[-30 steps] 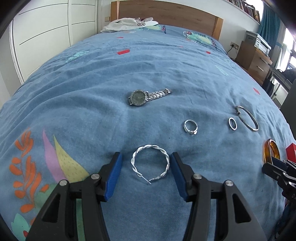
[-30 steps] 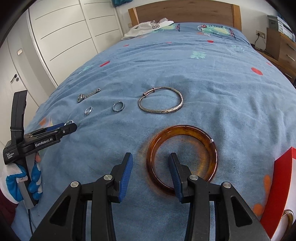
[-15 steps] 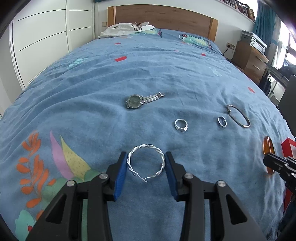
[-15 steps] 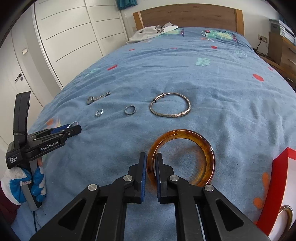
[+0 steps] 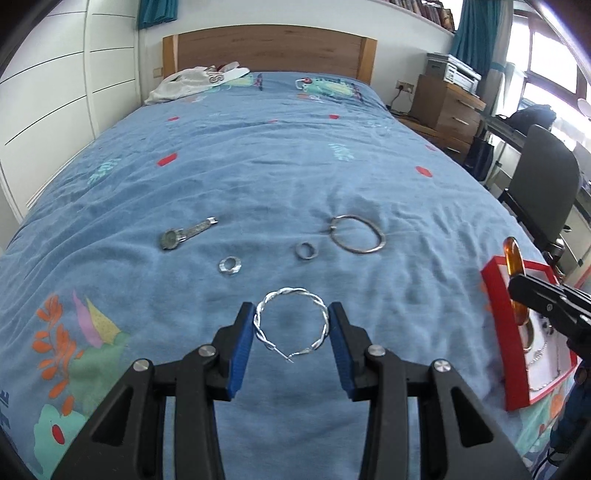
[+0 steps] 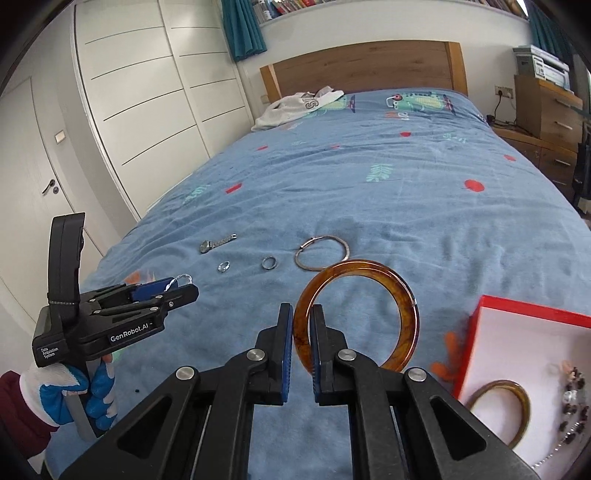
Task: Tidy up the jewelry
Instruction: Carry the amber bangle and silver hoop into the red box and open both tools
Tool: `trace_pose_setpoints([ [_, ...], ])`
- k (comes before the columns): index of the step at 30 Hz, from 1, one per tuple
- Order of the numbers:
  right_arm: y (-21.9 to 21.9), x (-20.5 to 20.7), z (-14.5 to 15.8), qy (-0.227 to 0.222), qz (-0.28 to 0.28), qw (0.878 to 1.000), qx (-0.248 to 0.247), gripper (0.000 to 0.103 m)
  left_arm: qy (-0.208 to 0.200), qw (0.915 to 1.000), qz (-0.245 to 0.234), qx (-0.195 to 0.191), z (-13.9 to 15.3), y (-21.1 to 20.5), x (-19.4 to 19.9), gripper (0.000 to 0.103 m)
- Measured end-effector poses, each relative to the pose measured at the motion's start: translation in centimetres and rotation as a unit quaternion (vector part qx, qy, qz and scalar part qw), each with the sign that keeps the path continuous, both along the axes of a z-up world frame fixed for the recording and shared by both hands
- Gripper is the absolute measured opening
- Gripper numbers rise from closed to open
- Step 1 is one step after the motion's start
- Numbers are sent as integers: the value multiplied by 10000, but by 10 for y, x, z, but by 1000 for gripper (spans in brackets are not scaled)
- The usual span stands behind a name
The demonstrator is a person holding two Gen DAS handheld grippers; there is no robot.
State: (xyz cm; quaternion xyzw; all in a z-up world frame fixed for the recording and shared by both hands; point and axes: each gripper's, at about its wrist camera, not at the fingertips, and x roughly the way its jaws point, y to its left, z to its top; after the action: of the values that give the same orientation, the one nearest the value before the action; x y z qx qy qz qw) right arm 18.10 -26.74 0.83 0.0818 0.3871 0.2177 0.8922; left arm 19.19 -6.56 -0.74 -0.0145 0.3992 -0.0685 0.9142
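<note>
Both pieces are now lifted: your right gripper pinches the amber bangle, your left gripper the twisted hoop, near the red box at the bed's right edge.

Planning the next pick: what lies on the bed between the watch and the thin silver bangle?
Two small rings: a silver ring nearer the watch and a darker band nearer the silver bangle. Both wrist views show it.

A wooden headboard is standing against the white wall, with white wardrobe doors running along one side. Daylight is coming through a window beside teal curtains, above a wooden dresser.
</note>
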Motion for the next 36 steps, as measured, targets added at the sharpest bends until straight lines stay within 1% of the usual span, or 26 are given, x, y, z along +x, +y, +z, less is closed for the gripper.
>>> trace_pose_setpoints([
  [2, -23, -8, 5, -2, -150, 9999, -64, 9, -1, 9996, -247, -117, 7, -28, -2, 38],
  [5, -62, -17, 4, 101, -406, 9990, -175, 9, -8, 9975, -672, -223, 14, -75, -3, 38],
  [9, -120, -24, -6, 281, -811, 9958, -335, 9, 90, 9926, -1132, -419, 18, -133, -2, 38],
  [11, -143, -24, -14, 349, -960, 9939, -423, 9, 112, 9901, -1330, -438, 16, -161, -1, 38],
  [14, -167, -20, -26, 476, -1023, 9923, -512, 9, 148, 9859, -1606, -451, 13, -199, 1, 38],
  [18, -186, -9, -43, 629, -900, 9924, -558, 9, 241, 9808, -1902, -354, 1, -239, 6, 38],
  [24, -204, 8, -65, 811, -712, 9925, -579, 9, 436, 9752, -2170, -86, -25, -272, 19, 38],
  [29, -206, 16, -78, 1087, -351, 9910, -698, 9, 557, 9716, -2298, 57, -42, -284, 26, 38],
  [33, -211, 17, -88, 1323, -361, 9886, -617, 11, 553, 9697, -2379, 97, -47, -288, 25, 38],
  [36, -209, 17, -88, 1322, -374, 9884, -654, 11, 572, 9690, -2401, 144, -51, -290, 27, 38],
])
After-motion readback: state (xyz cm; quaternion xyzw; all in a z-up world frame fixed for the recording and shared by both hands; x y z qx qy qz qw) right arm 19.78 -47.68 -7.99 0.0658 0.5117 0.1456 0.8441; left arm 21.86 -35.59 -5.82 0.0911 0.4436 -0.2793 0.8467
